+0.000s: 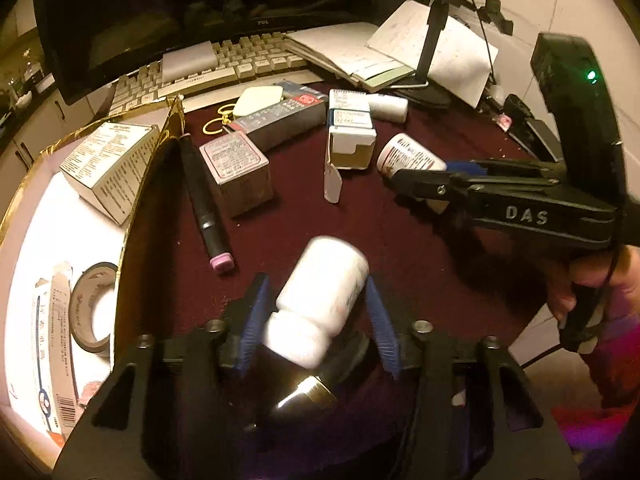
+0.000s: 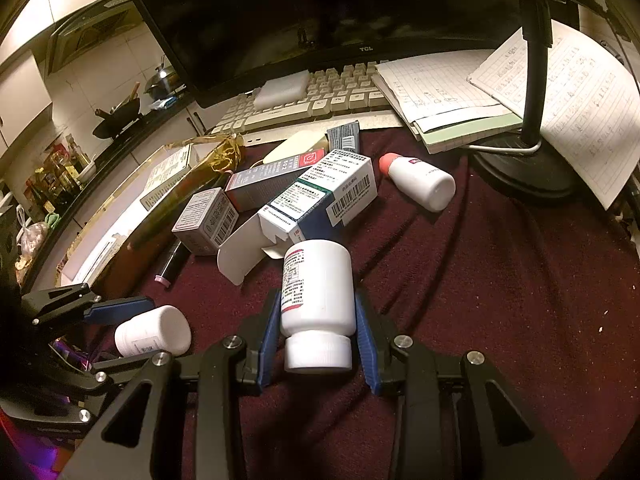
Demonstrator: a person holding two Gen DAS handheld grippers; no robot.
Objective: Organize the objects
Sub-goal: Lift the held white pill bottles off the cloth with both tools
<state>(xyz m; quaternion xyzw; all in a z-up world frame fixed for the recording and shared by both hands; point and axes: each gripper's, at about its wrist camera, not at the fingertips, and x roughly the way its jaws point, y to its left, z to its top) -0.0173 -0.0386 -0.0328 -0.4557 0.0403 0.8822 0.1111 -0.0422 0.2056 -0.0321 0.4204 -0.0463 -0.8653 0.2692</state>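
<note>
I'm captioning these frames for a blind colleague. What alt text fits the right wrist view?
The right gripper clamps a white pill bottle, cap toward the camera, over a dark red cloth. Ahead lie medicine boxes, a red-capped bottle, a keyboard and a monitor; at left, the left gripper has another white bottle between its fingers.

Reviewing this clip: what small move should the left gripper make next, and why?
Probably close the left gripper on the plain white bottle. It lies tilted and blurred between the blue pads, which do not seem to clamp it, beside the gold-rimmed tray that already holds boxes.
</note>
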